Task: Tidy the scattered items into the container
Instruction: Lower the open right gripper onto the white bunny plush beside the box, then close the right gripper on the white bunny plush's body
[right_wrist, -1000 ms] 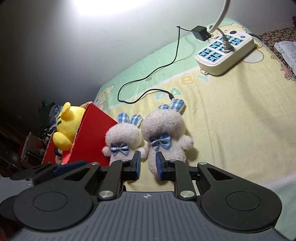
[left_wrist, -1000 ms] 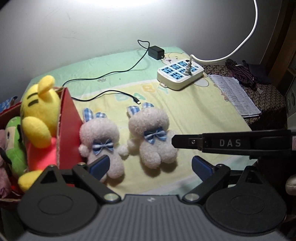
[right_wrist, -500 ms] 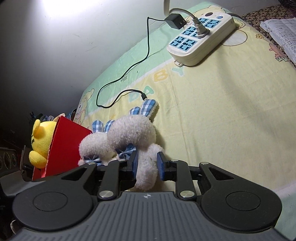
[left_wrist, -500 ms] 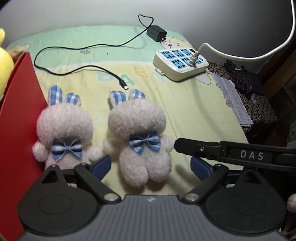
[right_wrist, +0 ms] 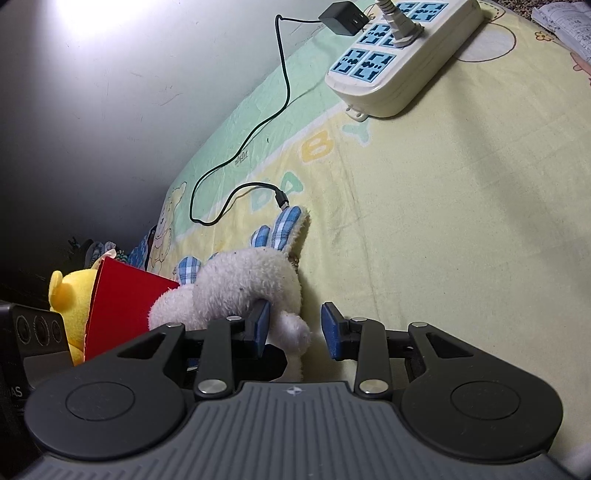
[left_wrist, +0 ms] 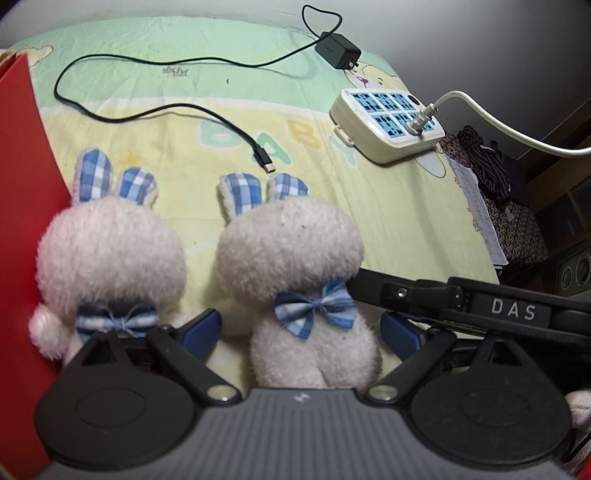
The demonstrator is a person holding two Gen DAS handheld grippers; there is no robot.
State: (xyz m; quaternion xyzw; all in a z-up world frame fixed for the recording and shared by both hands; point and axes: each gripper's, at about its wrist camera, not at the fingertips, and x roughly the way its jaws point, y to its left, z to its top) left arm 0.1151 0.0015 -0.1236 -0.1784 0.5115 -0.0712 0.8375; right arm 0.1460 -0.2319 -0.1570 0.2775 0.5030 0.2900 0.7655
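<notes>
Left gripper (left_wrist: 301, 328) low, spread around bunny (left_wrist: 295, 273), right gripper (right_wrist: 295, 328) parted beside.

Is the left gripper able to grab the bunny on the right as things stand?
Probably yes: the left gripper is open, its jaws already flanking the right bunny's body, with nothing between them. The right gripper crowds its far side.

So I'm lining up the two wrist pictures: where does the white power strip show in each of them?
Left wrist view: the white power strip lies upper right on the yellow blanket, beyond the two plush rabbits.
Right wrist view: the power strip sits at the top, right of centre, running off the top edge.
Shared landmark: the black charger brick, up and to the left of the strip in both views.
</notes>
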